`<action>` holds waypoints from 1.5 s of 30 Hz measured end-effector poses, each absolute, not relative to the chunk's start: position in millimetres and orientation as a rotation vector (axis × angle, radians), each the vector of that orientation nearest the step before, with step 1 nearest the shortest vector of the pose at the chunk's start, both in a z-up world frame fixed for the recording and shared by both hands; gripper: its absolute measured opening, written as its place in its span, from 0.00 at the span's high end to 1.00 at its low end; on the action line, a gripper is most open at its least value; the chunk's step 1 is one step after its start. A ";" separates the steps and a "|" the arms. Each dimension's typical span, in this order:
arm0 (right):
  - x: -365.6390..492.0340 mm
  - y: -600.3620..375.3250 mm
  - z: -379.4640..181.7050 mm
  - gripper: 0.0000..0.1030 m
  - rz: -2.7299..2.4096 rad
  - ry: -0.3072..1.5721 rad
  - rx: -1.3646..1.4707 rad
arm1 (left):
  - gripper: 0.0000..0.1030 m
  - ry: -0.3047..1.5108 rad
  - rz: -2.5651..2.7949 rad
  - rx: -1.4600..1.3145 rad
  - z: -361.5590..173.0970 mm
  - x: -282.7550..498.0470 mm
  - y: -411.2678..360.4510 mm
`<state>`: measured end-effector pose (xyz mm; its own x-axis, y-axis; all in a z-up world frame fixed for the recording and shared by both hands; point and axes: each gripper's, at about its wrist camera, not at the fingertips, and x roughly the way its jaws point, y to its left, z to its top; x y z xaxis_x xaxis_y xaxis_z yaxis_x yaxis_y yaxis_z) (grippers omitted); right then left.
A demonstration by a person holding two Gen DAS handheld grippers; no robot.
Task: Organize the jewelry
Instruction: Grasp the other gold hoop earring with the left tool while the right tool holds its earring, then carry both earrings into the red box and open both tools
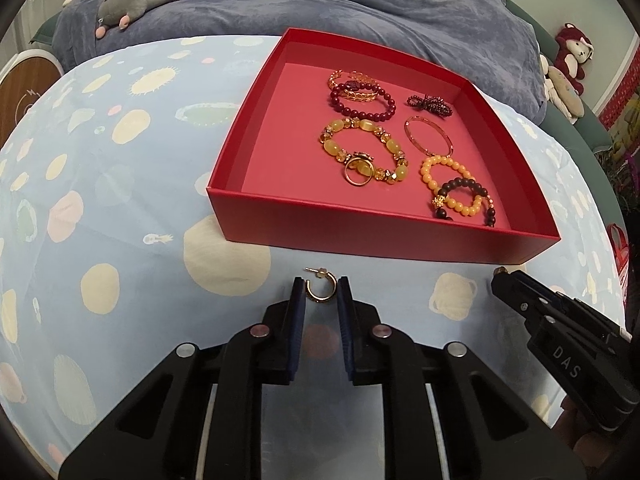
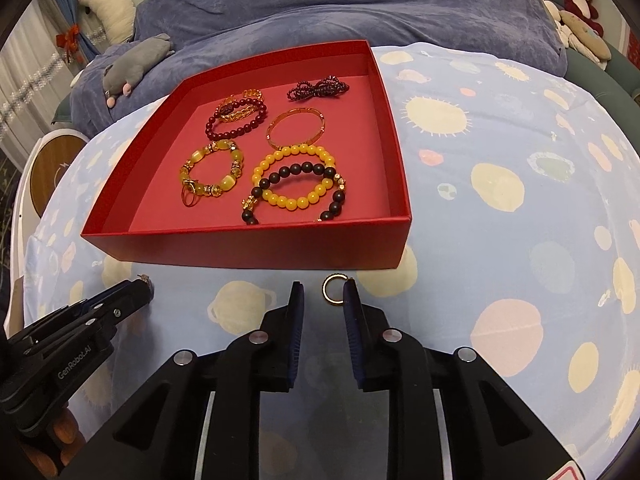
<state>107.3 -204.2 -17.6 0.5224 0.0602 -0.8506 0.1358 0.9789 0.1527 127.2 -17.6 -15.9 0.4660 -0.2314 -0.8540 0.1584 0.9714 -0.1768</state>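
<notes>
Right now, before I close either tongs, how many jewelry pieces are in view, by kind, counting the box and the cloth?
Bracelets, in the red box: 6
Ring, in the box: 1
Beaded bow, in the box: 1
Hoop earrings, on the cloth: 2
Total: 10

Two gold hoop earrings (image 1: pixel 320 290) (image 2: pixel 333 289) lie, seemingly flat, before the bracelet-filled red box (image 1: pixel 360 236).
</notes>
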 end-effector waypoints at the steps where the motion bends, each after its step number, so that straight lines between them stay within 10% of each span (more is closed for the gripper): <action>1: 109.4 -203.9 -18.3 0.76 -0.048 1.025 0.207 | 0.84 1.061 -0.237 -0.078 -16.1 127.2 -17.0; 45: 51.2 -199.4 22.8 0.87 -0.004 0.969 0.288 | 0.84 1.039 -0.284 -0.093 18.2 87.5 -15.3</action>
<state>51.2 -199.4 22.8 0.5694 0.1249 -0.8125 0.1311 0.9619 0.2397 87.5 -15.3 18.2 0.4741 -0.2753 -0.8363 0.1876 0.9596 -0.2096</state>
